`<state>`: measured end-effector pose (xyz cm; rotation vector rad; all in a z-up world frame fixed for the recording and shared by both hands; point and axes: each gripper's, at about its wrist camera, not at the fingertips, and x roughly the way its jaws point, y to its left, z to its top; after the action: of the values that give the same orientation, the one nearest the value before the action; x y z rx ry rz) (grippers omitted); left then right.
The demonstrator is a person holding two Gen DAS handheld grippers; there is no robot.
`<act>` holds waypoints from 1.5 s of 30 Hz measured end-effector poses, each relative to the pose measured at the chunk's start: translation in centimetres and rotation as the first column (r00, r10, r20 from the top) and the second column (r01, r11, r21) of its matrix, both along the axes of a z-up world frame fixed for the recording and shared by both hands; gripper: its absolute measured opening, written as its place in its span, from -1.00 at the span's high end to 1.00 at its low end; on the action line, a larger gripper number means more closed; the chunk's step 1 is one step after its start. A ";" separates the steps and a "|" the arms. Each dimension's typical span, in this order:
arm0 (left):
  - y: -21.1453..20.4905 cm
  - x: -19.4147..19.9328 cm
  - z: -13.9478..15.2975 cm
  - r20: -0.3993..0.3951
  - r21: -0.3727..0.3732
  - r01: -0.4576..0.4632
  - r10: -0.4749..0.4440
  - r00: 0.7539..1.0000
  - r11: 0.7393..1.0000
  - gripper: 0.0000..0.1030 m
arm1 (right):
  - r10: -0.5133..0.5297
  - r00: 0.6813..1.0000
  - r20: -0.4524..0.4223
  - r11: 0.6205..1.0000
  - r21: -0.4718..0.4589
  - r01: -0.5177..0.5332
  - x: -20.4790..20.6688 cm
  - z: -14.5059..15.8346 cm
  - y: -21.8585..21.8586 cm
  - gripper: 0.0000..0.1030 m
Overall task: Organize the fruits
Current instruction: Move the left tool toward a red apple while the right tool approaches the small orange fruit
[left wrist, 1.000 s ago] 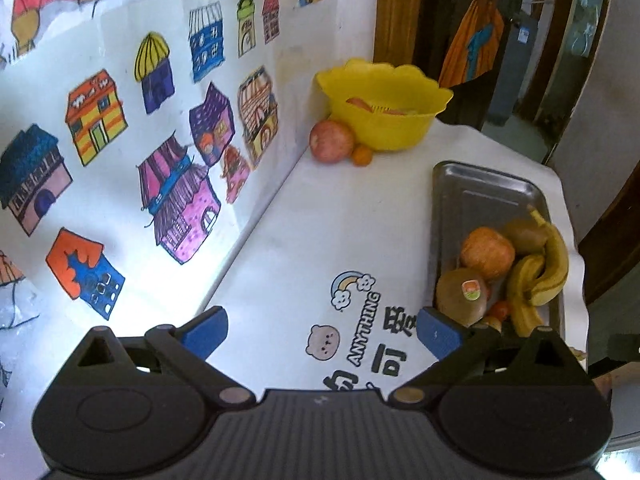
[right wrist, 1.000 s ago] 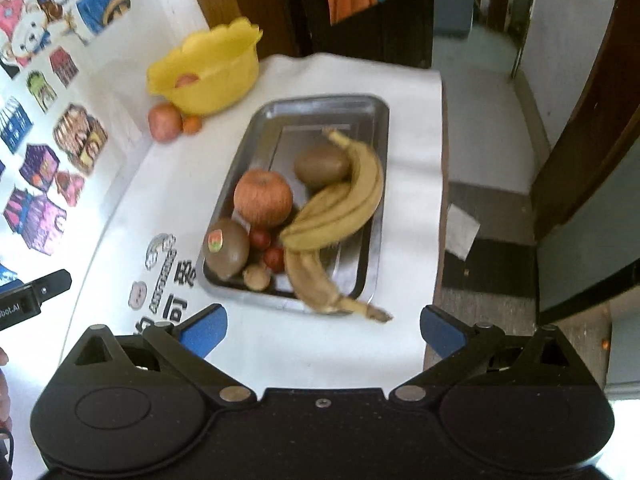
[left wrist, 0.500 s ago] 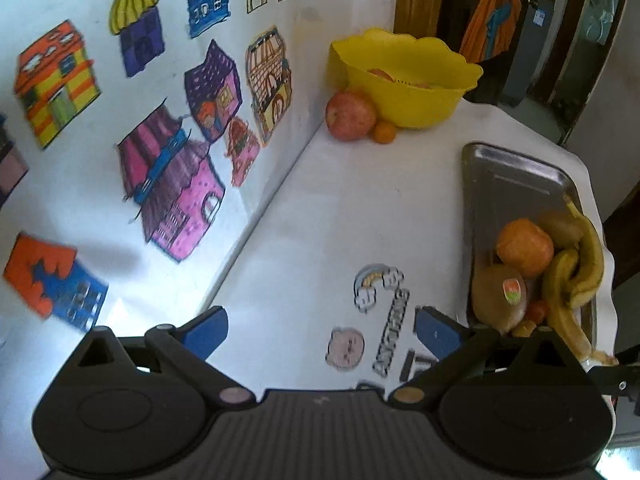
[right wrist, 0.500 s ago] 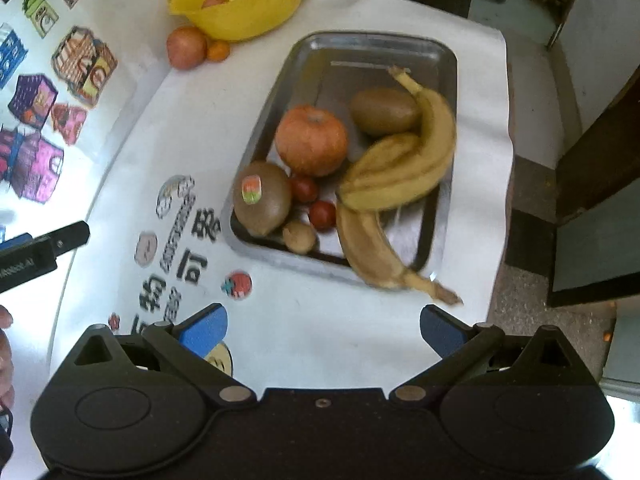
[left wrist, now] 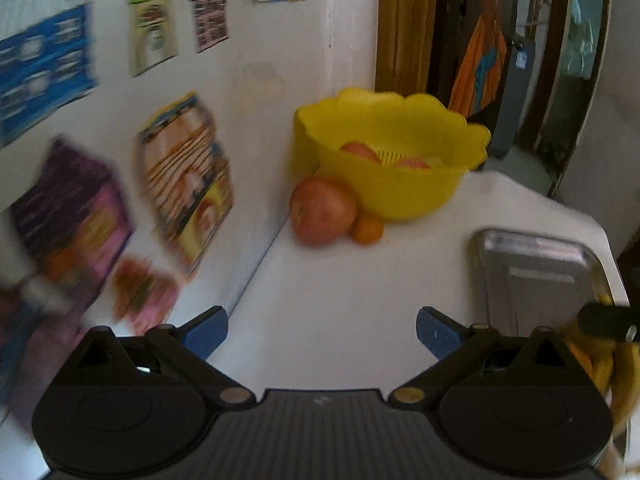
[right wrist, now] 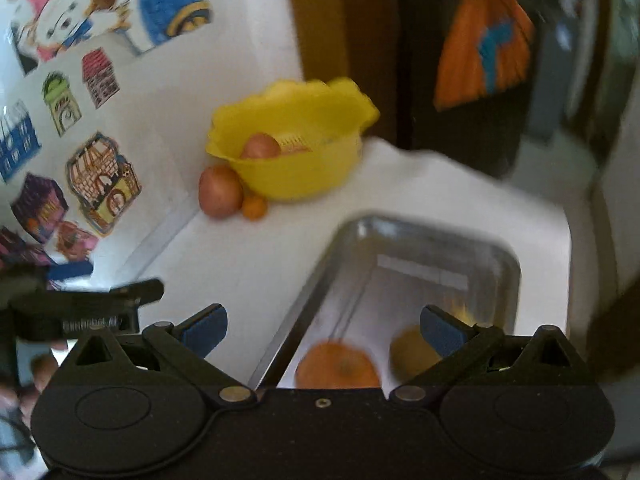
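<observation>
a: both hand-held grippers, left and right, gape wide and empty; the apple sits on the counter touching the yellow bowl.

b: it looks firm, smooth and weighty; best pinched across its middle. writing on the left hand-held gripper's body is too blurred to read.

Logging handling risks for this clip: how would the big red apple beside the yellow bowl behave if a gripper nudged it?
The apple looks round and smooth, so it would probably roll. It seems to rest against the yellow bowl and the small orange, which may block it that way. It looks firm, likely hard to dent.
</observation>
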<state>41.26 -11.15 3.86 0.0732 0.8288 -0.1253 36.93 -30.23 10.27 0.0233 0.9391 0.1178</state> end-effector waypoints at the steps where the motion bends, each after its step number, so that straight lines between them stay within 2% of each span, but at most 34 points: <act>1: -0.3 0.9 -0.3 0.005 -0.004 -0.007 0.007 1.000 1.000 -0.98 | 0.025 0.999 0.024 0.999 -0.022 -0.025 0.7 -0.4 0.3 -0.99; 7: -1.0 5.9 -1.9 -0.011 -0.038 -0.067 0.067 0.998 0.997 -0.98 | 0.157 0.982 0.108 0.978 -0.158 -0.139 2.6 -3.3 2.3 -0.98; 9: -1.2 7.4 -2.6 -0.016 -0.039 -0.081 0.081 0.997 0.996 -0.98 | 0.159 0.981 0.111 0.973 -0.189 -0.136 3.0 -4.3 2.9 -0.98; 13: -1.7 9.6 -3.9 -0.020 -0.008 -0.094 0.094 0.995 0.996 -0.98 | 0.156 0.980 0.124 0.975 -0.177 -0.133 4.4 -6.0 3.7 -0.96; 19: -1.2 11.0 -4.5 -0.043 -0.061 -0.110 0.108 0.993 0.992 -0.98 | 0.202 0.969 0.144 0.968 -0.181 -0.175 6.9 -7.8 5.6 -0.83; 22: -1.2 11.6 -4.7 -0.056 -0.079 -0.134 0.129 0.990 0.988 -0.95 | 0.228 0.964 0.138 0.964 -0.172 -0.203 8.0 -8.4 6.3 -0.73; 25: -1.4 12.4 -4.9 -0.071 -0.062 -0.144 0.140 0.988 0.988 -0.82 | 0.247 0.962 0.116 0.960 -0.164 -0.226 9.2 -8.8 7.0 -0.61; 27: -1.4 12.8 -5.0 -0.085 -0.050 -0.149 0.144 0.986 0.988 -0.73 | 0.254 0.960 0.118 0.960 -0.152 -0.236 9.8 -8.6 7.3 -0.60; 33: -0.6 13.4 -4.8 -0.098 -0.097 -0.156 0.147 0.984 0.983 -0.60 | 0.292 0.952 0.090 0.947 -0.165 -0.275 11.7 -8.8 8.6 -0.60; 39: -0.1 14.1 -4.8 -0.122 -0.120 -0.144 0.129 0.984 0.982 -0.44 | 0.353 0.935 0.035 0.923 -0.177 -0.342 14.2 -10.3 9.8 -0.48; 45: 0.1 14.9 -5.1 -0.147 -0.148 -0.142 0.121 0.982 0.979 -0.39 | 0.383 0.924 -0.010 0.911 -0.159 -0.379 16.0 -11.5 10.5 -0.33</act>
<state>56.18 -11.04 -1.24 -0.1414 0.9561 -0.0712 52.91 -19.75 -1.24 -0.3109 0.9200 0.4045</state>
